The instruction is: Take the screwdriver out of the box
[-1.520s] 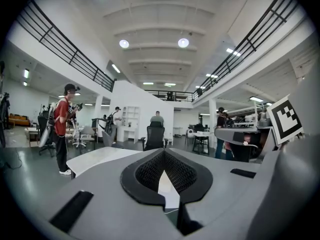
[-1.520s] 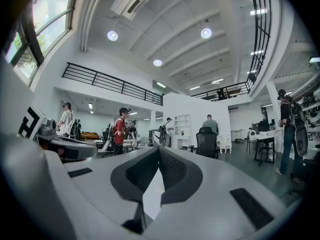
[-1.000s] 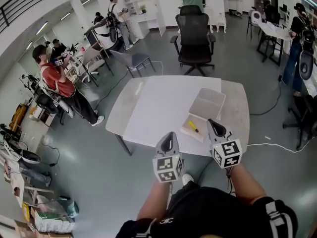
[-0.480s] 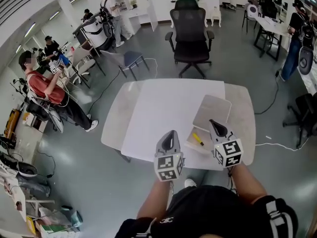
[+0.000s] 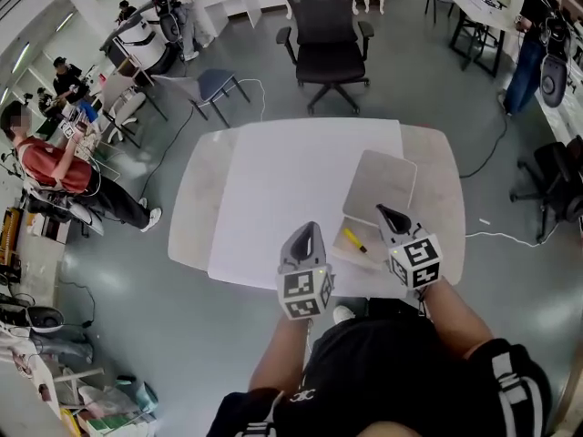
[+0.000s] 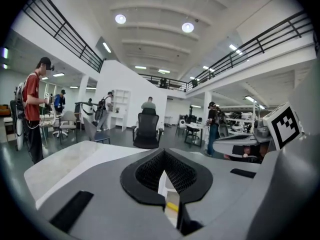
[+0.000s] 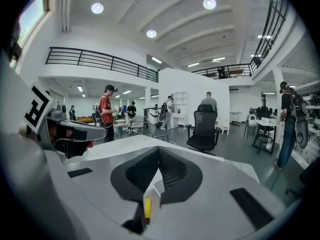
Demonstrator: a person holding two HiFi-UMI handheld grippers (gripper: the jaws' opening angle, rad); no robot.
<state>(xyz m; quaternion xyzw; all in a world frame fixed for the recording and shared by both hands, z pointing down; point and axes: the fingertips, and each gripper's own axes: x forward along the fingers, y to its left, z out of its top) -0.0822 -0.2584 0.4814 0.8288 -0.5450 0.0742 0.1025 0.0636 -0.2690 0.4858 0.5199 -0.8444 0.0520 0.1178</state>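
Where the yellow screwdriver [image 5: 355,240] is laid, an open box [image 5: 342,247] is found, set at the counter's [image 5: 273,180] near edge toward the right corner, lid [image 5: 381,185] tilted back behind it. Left gripper [image 5: 308,230] is held left of the box, right gripper [image 5: 387,215] at its right side; fingers [image 6: 145,176] of both are closed together, nothing gripped.

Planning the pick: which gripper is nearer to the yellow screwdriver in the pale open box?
Right, narrowly. The right gripper hangs just right of the yellow screwdriver; the left gripper sits farther off to its left, outside the pale open box.
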